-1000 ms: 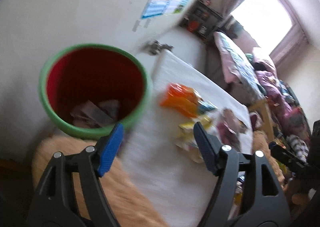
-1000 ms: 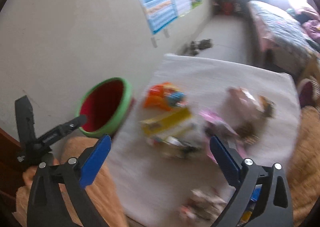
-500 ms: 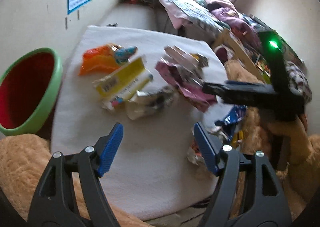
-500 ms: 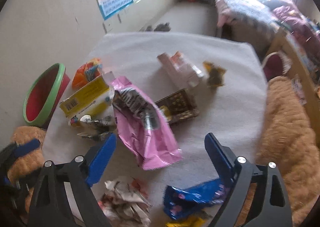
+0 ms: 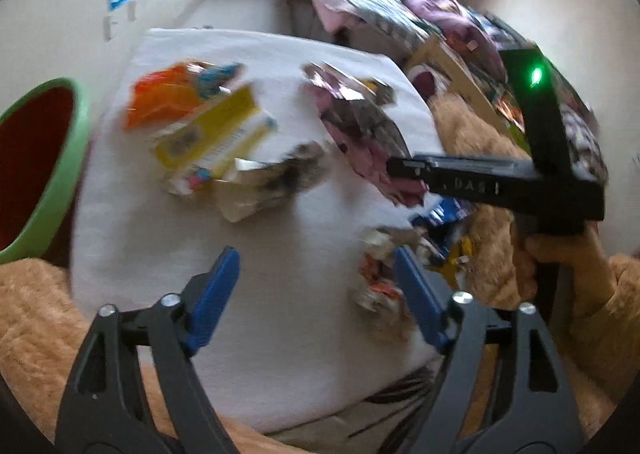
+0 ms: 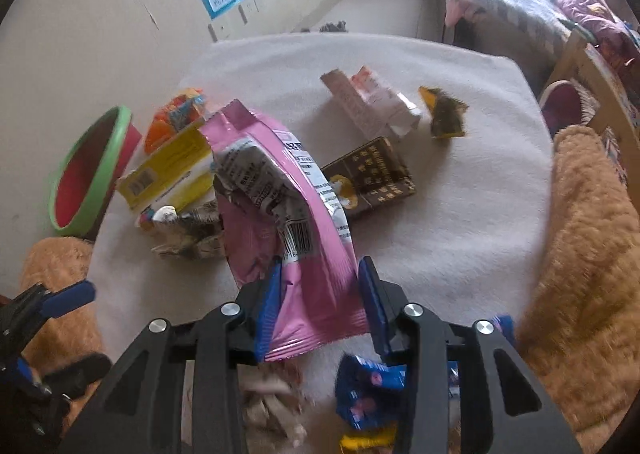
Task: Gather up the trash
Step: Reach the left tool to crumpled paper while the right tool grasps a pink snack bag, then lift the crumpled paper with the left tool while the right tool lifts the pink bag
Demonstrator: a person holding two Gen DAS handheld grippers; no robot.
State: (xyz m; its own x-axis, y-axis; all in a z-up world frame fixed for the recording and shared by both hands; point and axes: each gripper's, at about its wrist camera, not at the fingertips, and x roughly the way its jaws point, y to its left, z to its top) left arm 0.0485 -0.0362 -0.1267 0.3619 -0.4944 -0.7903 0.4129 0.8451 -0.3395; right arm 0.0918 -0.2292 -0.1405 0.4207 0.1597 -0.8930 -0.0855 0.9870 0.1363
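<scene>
two views, taken in turn. in the left wrist view the left gripper hangs over the lower middle of the white counter, its blue jaws wide, opening further, with nothing between them. a second ago this camera faced the green-rimmed bin; now the bin has slid to the left edge of the frame and the litter fills the middle: an orange wrapper, a yellow box and crumpled foil. a crumpled paper scrap lies just beside the right blue pad, outside the gap. the right gripper's black body crosses the right of the frame, a hand below it.

in the right wrist view the change is plainer. the right gripper, at its widest a second ago, is closing, and the lower end of the pink snack bag stands between its blue pads at lower centre. the pads look to be on the bag's sides, though whether the grip is firm i cannot tell. the bin sits at the left edge, well apart from the bag. a brown box, a white carton and a blue wrapper lie uncollected.

by my judgement the pink bag is next for the bin, with much trash left.
</scene>
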